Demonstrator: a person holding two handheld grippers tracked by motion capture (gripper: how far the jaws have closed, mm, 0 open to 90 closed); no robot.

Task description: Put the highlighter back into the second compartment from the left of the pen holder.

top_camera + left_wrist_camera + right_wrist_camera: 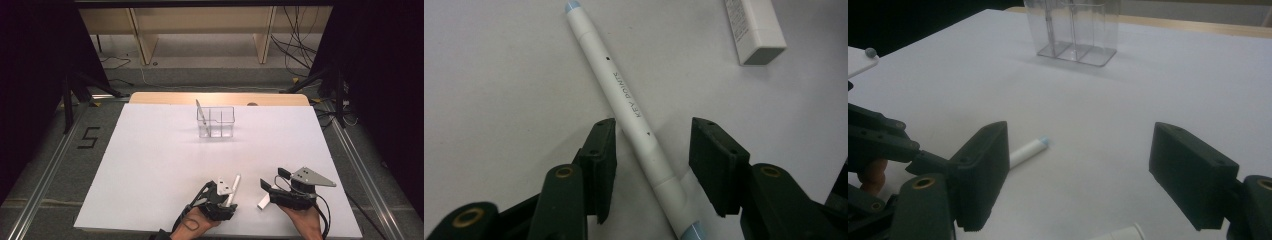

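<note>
- Table: white; we work at its near edge.
- Organizer: clear, far middle, one pen inside.
- Right gripper: we hold it wide, nothing between.
- Left gripper: half-wide, we straddle the pen, pads apart from it.
- Pen: white, flat on table.
- Tube: white, just beside.

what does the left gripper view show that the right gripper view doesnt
Left gripper view: the white pen at full length, its KEY POINTS lettering readable, lying between the left hand-held gripper with open jaws not pressing it, plus the end of a white rectangular tube.

Right gripper view: the clear divided organizer far across the table, seen between the right hand-held gripper with wide-open jaws.

Both: the white tabletop and the pen's blue-tipped end.
</note>
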